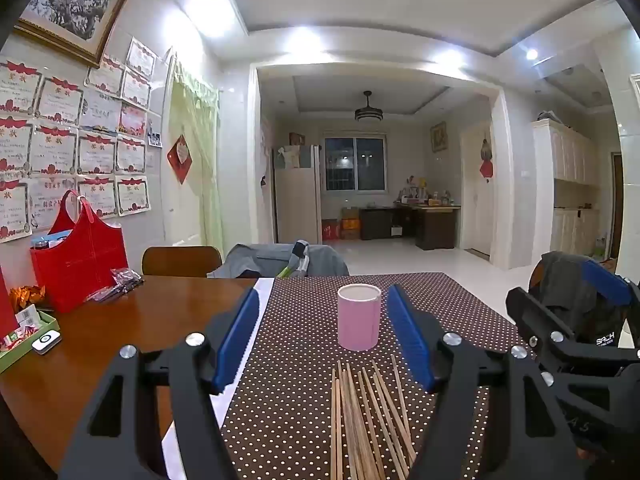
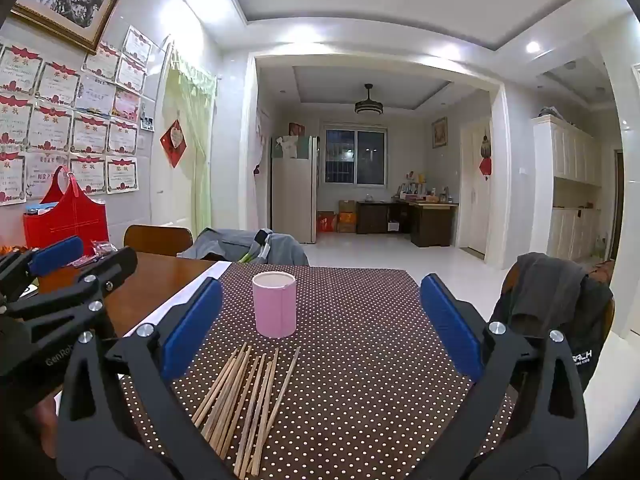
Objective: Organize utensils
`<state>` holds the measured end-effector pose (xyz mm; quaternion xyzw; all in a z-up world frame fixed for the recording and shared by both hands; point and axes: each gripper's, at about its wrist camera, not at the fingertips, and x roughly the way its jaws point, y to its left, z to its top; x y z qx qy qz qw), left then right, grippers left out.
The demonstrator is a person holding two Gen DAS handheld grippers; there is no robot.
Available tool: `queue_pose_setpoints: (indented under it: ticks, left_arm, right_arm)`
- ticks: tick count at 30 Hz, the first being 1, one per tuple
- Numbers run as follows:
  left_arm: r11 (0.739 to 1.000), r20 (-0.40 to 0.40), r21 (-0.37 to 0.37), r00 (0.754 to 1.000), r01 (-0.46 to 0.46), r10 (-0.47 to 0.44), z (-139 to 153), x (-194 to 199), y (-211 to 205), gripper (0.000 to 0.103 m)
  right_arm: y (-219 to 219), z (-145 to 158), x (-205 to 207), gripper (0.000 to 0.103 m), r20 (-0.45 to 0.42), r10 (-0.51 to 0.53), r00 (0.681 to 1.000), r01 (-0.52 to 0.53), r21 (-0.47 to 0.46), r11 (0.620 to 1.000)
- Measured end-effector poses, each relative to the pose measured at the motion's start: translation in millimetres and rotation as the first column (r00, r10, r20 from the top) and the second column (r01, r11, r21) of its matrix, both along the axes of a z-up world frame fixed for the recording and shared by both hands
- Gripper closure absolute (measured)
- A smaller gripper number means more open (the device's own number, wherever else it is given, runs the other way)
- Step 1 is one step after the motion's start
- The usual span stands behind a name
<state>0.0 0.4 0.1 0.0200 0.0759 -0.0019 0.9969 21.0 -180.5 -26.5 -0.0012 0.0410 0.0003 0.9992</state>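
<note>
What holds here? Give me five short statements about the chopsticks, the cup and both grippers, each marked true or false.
1. The chopsticks lie loose on the dotted cloth. True.
2. The pink cup lies tipped over. False: it stands upright.
3. Chopsticks already stand in the cup. False: none rise above its rim.
4. The left gripper is open and holds nothing. True.
5. The right gripper is shut on a chopstick. False: its fingers are spread wide, empty.
</note>
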Motion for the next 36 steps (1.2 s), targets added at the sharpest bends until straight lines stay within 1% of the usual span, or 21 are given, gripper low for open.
queue_pose_setpoints:
  ticks: [20,22,23,28,31,36]
  left_arm:
    - [1.000,-0.009,0.000,1.000,0.000,0.000,-0.3,0.5,0.0,0.037]
    - [1.000,-0.010,0.001,1.000,0.000,0.000,-4.8,2.5,-0.1,0.037]
    - [1.000,-0.011,0.001,1.000,0.000,0.000,-5.4,2.6,0.1,0.037]
    - [1.000,-0.012,0.003,1.000,-0.001,0.001,-10.0,3.8,-3.1,0.037]
    - [1.000,-0.013,0.002,1.000,0.001,-0.001,-9.9,3.9,-2.7,0.037]
    - [1.000,-0.015,0.002,1.000,0.001,-0.001,-12.2,7.2,-3.3,0.037]
  right_arm:
    - [-0.6,-0.3,1.1,0.006,-0.007,0.003,1.000,-0.003,0.004,1.000]
    - [0.6,1.4,0.4,0.006,-0.008,0.002,1.000,-0.002,0.004,1.000]
    - [0.1,-5.6,4.8,0.006,-0.009,0.002,1.000,-0.002,0.004,1.000]
    - [-7.9,-13.7,3.4,0.006,-0.014,0.003,1.000,-0.003,0.007,1.000]
    - [-4.7,-7.6,6.0,0.006,-0.020,-0.003,1.000,0.003,0.007,1.000]
    - [-5.1,-9.1,5.1,0.006,-0.023,-0.004,1.000,0.004,0.008,1.000]
